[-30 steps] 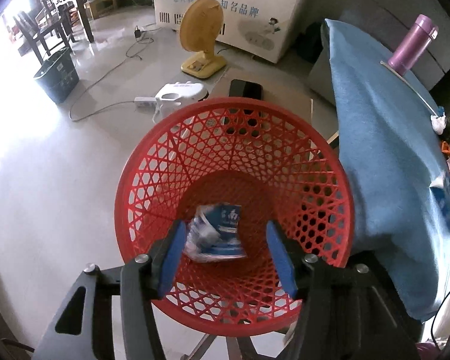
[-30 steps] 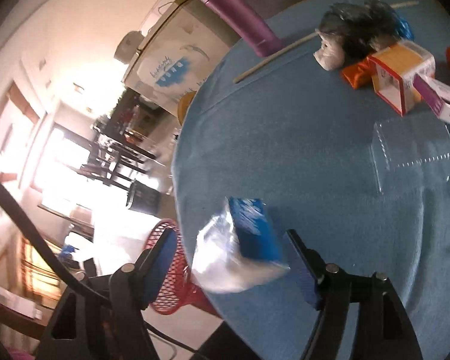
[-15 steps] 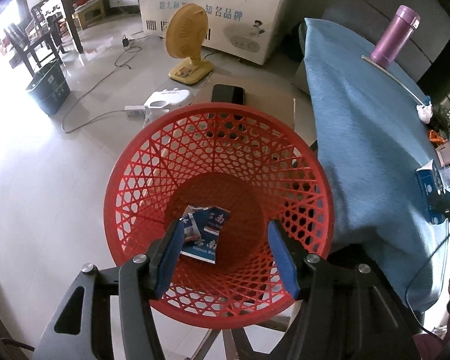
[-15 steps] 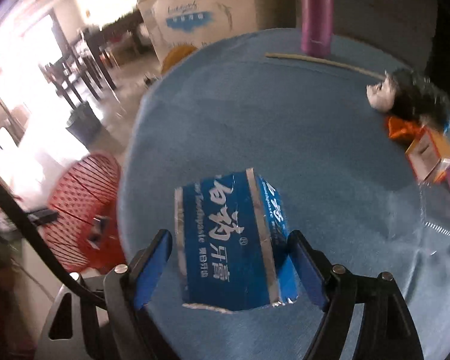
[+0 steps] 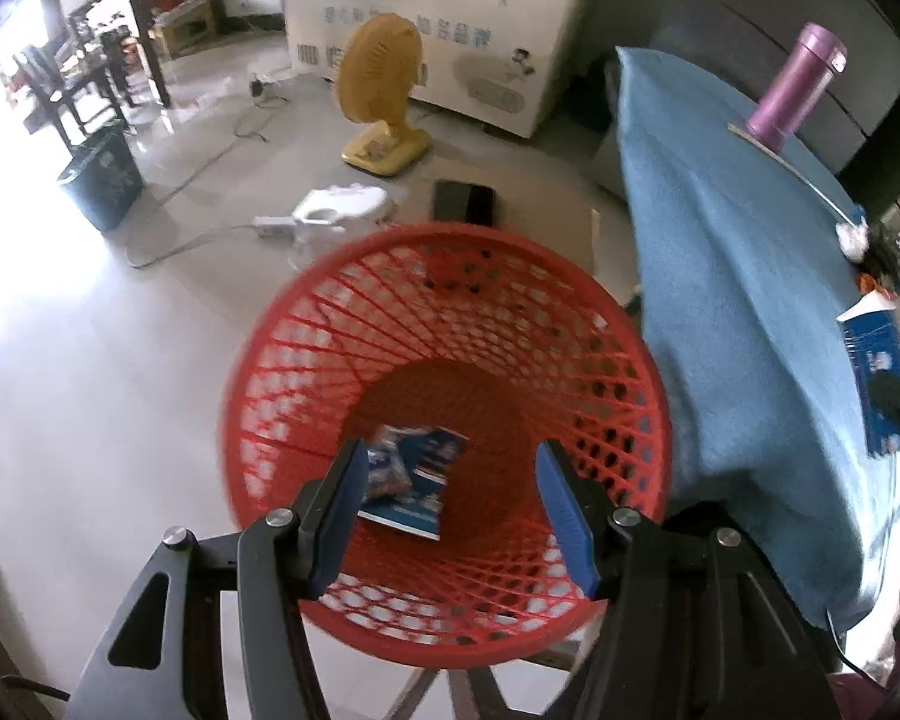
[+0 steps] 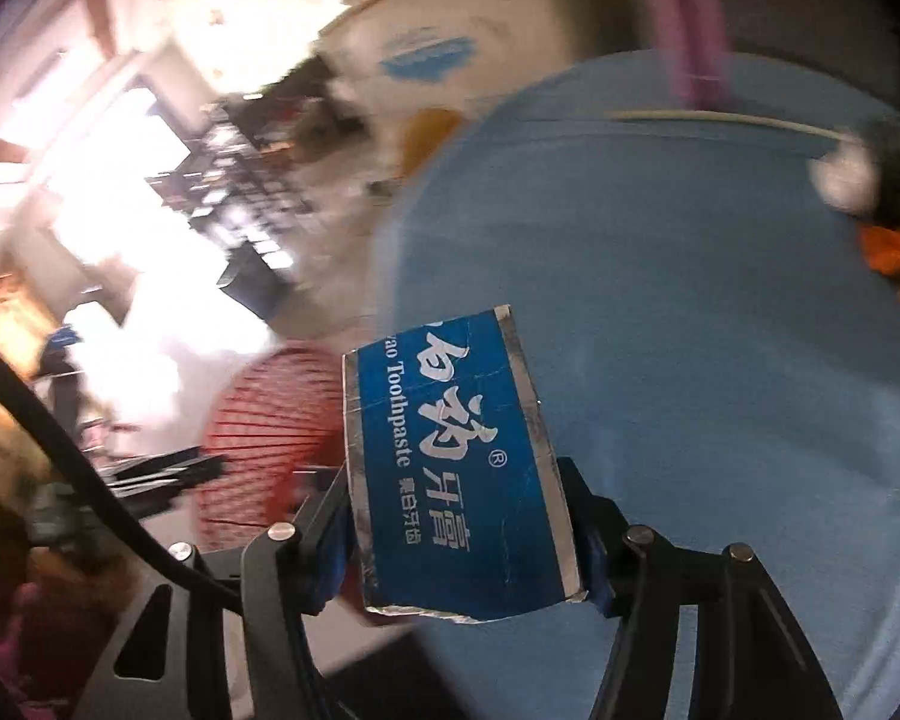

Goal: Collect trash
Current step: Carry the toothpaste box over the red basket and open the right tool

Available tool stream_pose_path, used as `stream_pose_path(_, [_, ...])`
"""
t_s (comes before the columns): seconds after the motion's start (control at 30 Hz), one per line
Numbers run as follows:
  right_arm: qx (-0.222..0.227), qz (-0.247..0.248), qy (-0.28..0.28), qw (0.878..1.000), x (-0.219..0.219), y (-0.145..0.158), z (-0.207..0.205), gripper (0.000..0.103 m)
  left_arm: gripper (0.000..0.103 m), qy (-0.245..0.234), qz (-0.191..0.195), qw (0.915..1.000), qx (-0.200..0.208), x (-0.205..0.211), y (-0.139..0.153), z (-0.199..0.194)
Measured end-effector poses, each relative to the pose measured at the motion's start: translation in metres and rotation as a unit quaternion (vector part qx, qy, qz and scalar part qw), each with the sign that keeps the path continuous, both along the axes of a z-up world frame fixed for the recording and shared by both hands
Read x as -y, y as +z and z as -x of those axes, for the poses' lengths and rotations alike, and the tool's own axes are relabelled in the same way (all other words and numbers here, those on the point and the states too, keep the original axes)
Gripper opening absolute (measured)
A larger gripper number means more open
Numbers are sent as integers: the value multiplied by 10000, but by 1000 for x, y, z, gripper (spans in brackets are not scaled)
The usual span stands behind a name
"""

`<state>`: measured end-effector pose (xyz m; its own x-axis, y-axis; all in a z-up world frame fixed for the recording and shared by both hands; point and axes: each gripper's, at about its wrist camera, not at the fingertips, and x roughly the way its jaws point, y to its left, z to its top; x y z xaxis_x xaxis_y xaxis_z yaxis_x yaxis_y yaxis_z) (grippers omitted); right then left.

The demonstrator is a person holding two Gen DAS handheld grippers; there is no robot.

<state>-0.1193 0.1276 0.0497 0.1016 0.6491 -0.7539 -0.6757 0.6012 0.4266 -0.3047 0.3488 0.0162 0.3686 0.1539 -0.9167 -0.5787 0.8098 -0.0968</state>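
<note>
The right gripper [image 6: 459, 531] is closing its jaws on a blue toothpaste box [image 6: 456, 468], which is sitting between the blue pads with its long sides against them and its open end pointing up and away; it is being held over the near edge of the table with the blue cloth [image 6: 720, 312]. The left gripper [image 5: 450, 516] is clamped on the near rim of the red basket [image 5: 282, 360], its jaws partly apart with the mesh wall between them, holding the basket tilted just beside the near left edge of the table. Inside the basket, at its bottom, a blue and white wrapper [image 5: 414, 483] is lying, so at least one piece of trash is already collected. The toothpaste box looks like the next piece, and it is not yet over the basket, which shows to its lower left in the right wrist view. More is waiting toward the far right edge of the table: a white wad [image 6: 843, 177] at the end of a thin stick [image 6: 720, 119], something dark beside it, and an orange scrap [image 6: 891, 249]. A purple bottle [image 5: 798, 87] is standing at the far edge; whether it counts as trash is unclear. The job looks to be at an early stage.
</note>
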Motion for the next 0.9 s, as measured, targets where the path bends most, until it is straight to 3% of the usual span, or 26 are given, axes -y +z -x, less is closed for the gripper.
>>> stream_pose_path(0.2, [-1074,-803,733,9883,-77,3,16,73,59,518,-610,9968,-70,-27,21,26])
stream_pose_path(0.3, [-1431,-1046,815,9808,-101,-4,21,76,61,686,-707,9951,-94,-32,27,37])
stream_pose_path(0.4, [-1562,-1144,710,9785,-97,-11,21,76,61,608,-660,9959,-90,-27,27,36])
stream_pose_path(0.53, [-1408,-1238,288,9819,-64,-11,11,76,61,238,-645,9976,18,-5,31,14])
stream_pose_path(0.73, [-834,-1328,-969,9829,51,4,-19,76,61,-768,-608,9949,244,56,42,-42])
stream_pose_path(0.83, [-668,-1403,-1638,9742,119,12,-27,76,62,-1371,-622,9879,378,97,52,-74])
stream_pose_path(0.9, [-740,-1612,-2085,9618,170,14,-33,76,63,-1766,-677,9806,505,125,61,-93])
